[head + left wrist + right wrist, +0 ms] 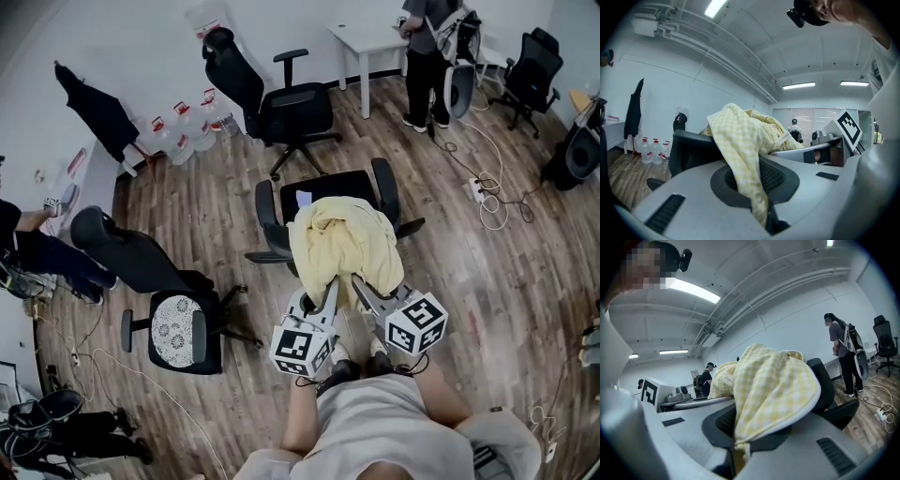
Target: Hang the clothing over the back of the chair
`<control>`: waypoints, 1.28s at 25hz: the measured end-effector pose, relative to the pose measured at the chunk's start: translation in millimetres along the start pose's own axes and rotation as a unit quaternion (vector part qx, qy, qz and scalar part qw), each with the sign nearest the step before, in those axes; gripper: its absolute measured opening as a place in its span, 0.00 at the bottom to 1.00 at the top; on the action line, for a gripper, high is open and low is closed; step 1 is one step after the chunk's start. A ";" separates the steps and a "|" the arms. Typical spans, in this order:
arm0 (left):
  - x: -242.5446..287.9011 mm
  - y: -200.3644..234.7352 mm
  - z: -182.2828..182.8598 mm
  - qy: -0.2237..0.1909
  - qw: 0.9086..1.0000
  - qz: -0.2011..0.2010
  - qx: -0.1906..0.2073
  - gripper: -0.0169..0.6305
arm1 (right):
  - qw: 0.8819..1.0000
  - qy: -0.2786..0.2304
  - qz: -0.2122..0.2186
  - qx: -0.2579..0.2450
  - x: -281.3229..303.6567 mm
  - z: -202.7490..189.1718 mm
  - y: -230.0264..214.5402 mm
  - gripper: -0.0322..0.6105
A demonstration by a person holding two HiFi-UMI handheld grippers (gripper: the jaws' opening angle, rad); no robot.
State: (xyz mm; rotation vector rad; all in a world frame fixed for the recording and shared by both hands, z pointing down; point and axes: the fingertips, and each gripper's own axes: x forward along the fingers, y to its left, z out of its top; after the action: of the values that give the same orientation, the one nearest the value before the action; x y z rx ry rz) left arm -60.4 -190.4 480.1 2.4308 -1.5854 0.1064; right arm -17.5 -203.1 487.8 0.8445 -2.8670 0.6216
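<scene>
Yellow checked clothing [342,246] sits bunched over the top of the backrest of the black office chair [330,190] right in front of the person. The chair faces away and its seat and both armrests show beyond the cloth. The near edge of the garment hangs down the back side toward the person.

The left gripper [329,287] has its jaws pressed together on a strip of that near edge. In the left gripper view the cloth [740,140] runs down from the heap into the closed jaws of the gripper [761,213], with the dark backrest [689,150] just behind it. The right gripper [362,285] is also clamped on the cloth, just beside the left one. In the right gripper view a white-edged fold [773,385] drapes over the backrest [826,380] and narrows into the pinch [736,451]. Both grippers point roughly level at the chair back, and their marker cubes sit close together above the person's lap.

A second black chair [281,103] stands farther off near the wall. A third chair [155,272] with a patterned seat pad [176,328] is off to the left. Water bottles [187,131] line the wall, with a dark coat [98,112] hanging near them. A person [427,56] stands at a white table [370,42] at the far end. A power strip with cables [483,192] lies on the wood floor [487,281] to the right.
</scene>
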 end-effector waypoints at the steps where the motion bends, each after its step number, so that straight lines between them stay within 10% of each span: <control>1: 1.1 -0.1 -1.9 0.000 1.000 0.000 0.000 0.08 | 1.000 0.000 -0.002 0.000 0.0 -1.6 -1.5 0.11; 32: 21.5 20.2 -31.1 -0.009 1.000 0.003 0.003 0.08 | 0.997 -0.024 -0.047 -0.047 21.3 -22.2 -25.9 0.12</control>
State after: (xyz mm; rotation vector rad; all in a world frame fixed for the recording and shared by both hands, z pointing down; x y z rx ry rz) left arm -67.8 -210.0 517.5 2.4400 -1.6024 0.0902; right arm -22.2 -224.5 521.5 0.9867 -2.8523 0.4589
